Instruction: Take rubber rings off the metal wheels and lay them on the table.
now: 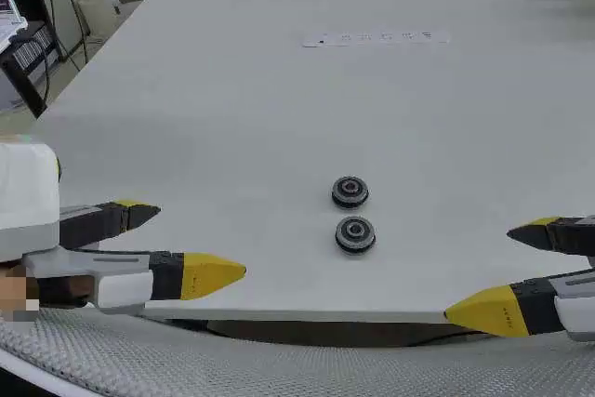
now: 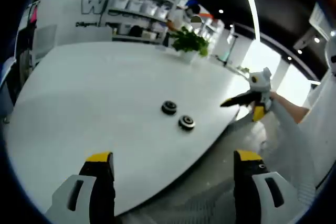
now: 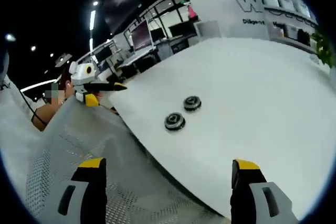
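Left claw (image 1: 197, 241) and right claw (image 1: 480, 271), both spread, flank two wheels: near wheel (image 1: 354, 233), far wheel (image 1: 350, 191).

Left gripper (image 1: 197, 241), right gripper (image 1: 478, 271): same build. White-grey housings, black tapered jaws ending in yellow pointed tips. In the gripper views each jaw base is pale grey with a dark slot.

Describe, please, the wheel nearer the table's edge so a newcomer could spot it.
On the white table, near its front edge, two small dark wheels sit close together. The near wheel is closer to that edge; the far wheel lies just behind it.
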`<state>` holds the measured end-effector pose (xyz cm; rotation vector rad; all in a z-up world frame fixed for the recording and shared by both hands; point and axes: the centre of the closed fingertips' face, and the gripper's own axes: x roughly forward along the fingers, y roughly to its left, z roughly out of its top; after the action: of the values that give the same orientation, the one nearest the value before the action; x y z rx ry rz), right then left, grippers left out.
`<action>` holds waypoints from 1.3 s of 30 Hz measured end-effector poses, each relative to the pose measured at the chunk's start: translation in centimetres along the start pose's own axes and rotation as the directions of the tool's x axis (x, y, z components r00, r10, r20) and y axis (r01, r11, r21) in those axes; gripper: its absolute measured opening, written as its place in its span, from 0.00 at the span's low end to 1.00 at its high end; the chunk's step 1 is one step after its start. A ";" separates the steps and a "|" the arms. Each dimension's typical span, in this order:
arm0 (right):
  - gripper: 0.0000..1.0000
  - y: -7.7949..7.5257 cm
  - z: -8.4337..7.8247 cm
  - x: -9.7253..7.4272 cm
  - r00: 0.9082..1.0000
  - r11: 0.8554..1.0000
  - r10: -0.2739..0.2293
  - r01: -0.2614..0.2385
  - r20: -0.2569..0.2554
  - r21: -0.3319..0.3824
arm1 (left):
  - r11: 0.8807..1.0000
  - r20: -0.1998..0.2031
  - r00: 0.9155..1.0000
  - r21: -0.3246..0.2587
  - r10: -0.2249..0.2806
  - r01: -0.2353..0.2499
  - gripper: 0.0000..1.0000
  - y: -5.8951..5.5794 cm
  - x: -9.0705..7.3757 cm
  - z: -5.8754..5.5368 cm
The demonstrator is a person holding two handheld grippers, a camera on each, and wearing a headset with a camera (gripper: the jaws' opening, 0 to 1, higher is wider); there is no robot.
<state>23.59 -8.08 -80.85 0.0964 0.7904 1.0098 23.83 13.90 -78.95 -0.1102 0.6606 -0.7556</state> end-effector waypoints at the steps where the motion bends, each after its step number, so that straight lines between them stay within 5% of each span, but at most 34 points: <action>1: 0.99 0.0 0.0 0.0 1.000 1.000 -0.001 0.001 -0.001 0.000 | 1.000 0.000 1.000 0.000 0.000 0.000 1.00 0.0 0.0 0.0; 10: 0.99 -1.1 -0.7 0.6 0.999 1.000 -0.024 0.023 -0.042 -0.018 | 1.000 -0.004 1.000 0.008 0.005 -0.005 1.00 0.2 0.0 0.0; 26: 0.99 -0.9 -0.8 0.5 0.999 0.999 -0.027 0.025 -0.048 -0.033 | 1.000 -0.007 1.000 -0.002 0.016 -0.016 1.00 0.4 -0.2 -0.2; 39: 0.99 -0.5 -1.4 0.4 0.993 0.992 -0.058 0.046 -0.106 -0.114 | 0.998 0.019 0.998 -0.030 0.054 -0.054 1.00 1.0 -0.6 0.0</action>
<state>23.18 -8.43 -82.24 -0.0754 0.8301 1.0134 24.10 14.99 -78.97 -0.1265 0.6539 -0.6922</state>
